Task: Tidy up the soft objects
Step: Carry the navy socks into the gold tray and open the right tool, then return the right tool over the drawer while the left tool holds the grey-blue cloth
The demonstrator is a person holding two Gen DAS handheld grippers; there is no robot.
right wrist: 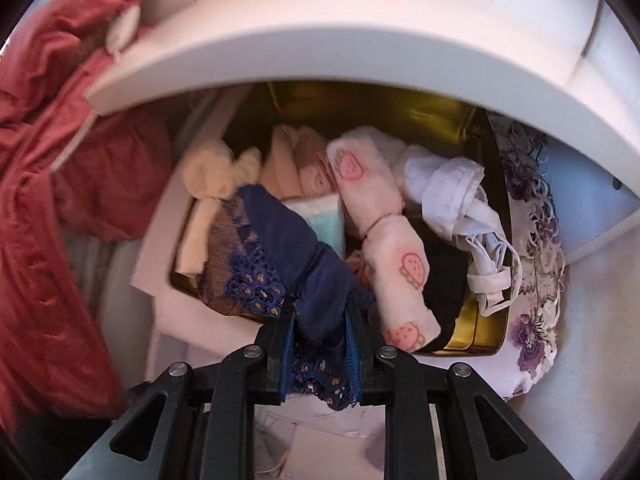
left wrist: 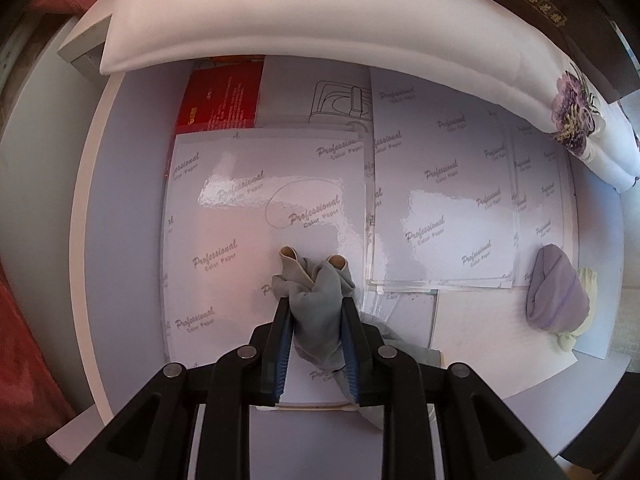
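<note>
Left claw [left wrist: 314, 312]: clamped on a bunched grey-blue soft fabric piece with beige-lined rolled ends [left wrist: 316, 292], held just over the bench, pointing pretty much straight down.
Bench [left wrist: 120, 208]: pale lavender top, mostly covered in glossy white sheets printed "Professional Color Paper" [left wrist: 248, 216], lots of glare on them.
Other stuff on the bench: a red printed packet [left wrist: 220, 98] tucked under the papers at the back, and a rolled lilac knit sock bundle [left wrist: 556, 292] off to the right, touching a pale yellow soft piece [left wrist: 588, 280] behind it. Well apart from the grey one.
Looming over the back: a thick white padded cushion [left wrist: 300, 12] with a purple flower print on one end.
Right claw [right wrist: 320, 312]: pinched tight on a navy blue lace-edged garment [right wrist: 280, 248], scalloped trim hanging down between the fingers.
Gold metal tin [right wrist: 480, 332]: shiny, rectangular, stuffed full. The navy piece drapes over its near-left edge.
In the tin: fuzzy pink-white rolled socks with strawberry prints [right wrist: 384, 240], a cream knotted cloth [right wrist: 216, 176], crumpled white cotton with straps [right wrist: 460, 196].
In the way: a white curved panel [right wrist: 320, 40] overhangs the tin's far side; rumpled red fabric [right wrist: 52, 200] piled on the left.
</note>
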